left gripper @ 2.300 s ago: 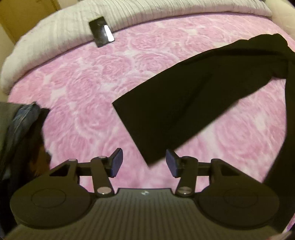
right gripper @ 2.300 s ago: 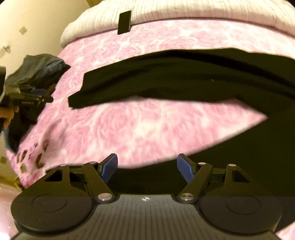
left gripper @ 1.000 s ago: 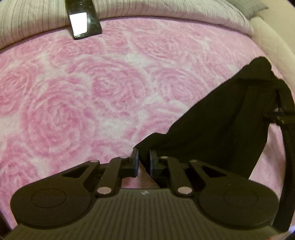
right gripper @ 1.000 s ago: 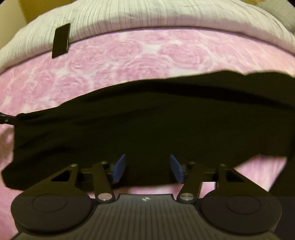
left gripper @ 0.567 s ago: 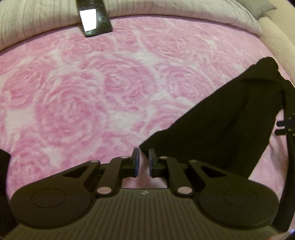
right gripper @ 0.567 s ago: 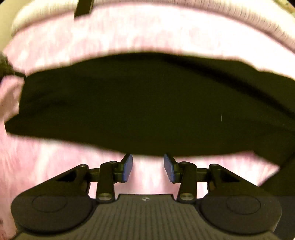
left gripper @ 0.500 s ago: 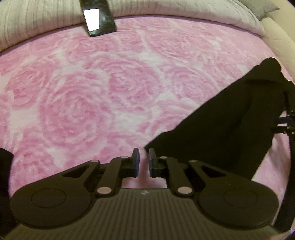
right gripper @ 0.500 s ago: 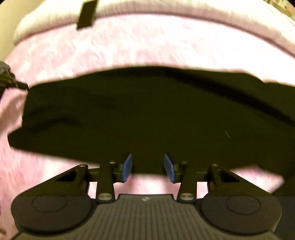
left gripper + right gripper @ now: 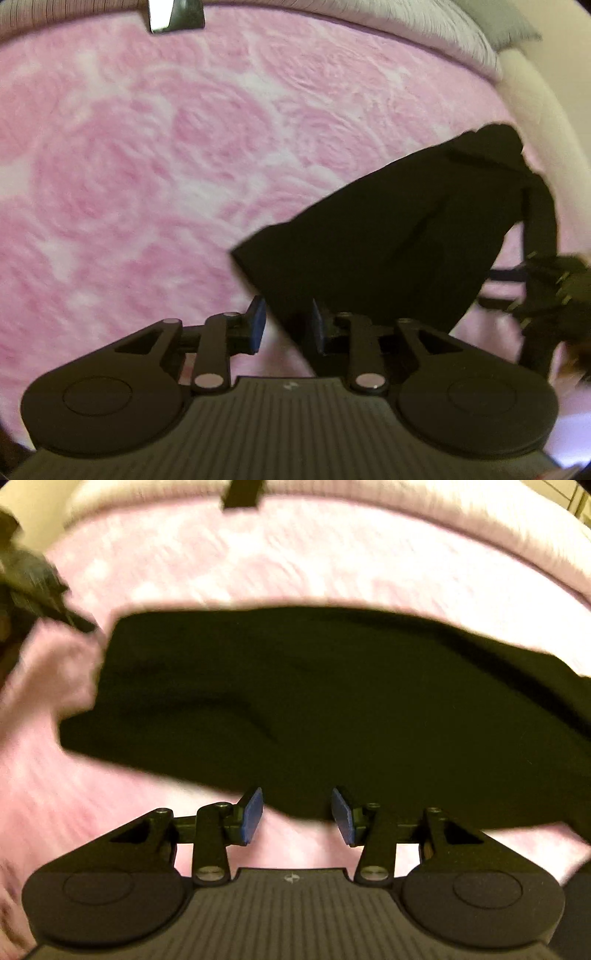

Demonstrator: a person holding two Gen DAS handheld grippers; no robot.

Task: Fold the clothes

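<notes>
A black garment [image 9: 388, 236] lies spread on the pink rose-patterned blanket [image 9: 147, 166]. In the left wrist view its near corner runs down between the fingers of my left gripper [image 9: 286, 325]. Those jaws are opening, and pink blanket shows between the left pad and the cloth, so nothing is pinched. In the blurred right wrist view the garment [image 9: 332, 701] fills the middle. Its near edge lies at the tips of my right gripper [image 9: 298, 818], which stands open above it. The other gripper shows at the right edge [image 9: 546, 284] and upper left [image 9: 37, 590].
A dark phone [image 9: 173, 16] lies at the far edge of the blanket, on pale striped bedding [image 9: 406, 29] and appears again as a phone [image 9: 242, 494] in the right wrist view. Bare pink blanket stretches left of the garment.
My left gripper's jaws, nearly shut by the garment's corner before, have spread apart. The right gripper has swept sideways along the garment's near edge, blurring its view.
</notes>
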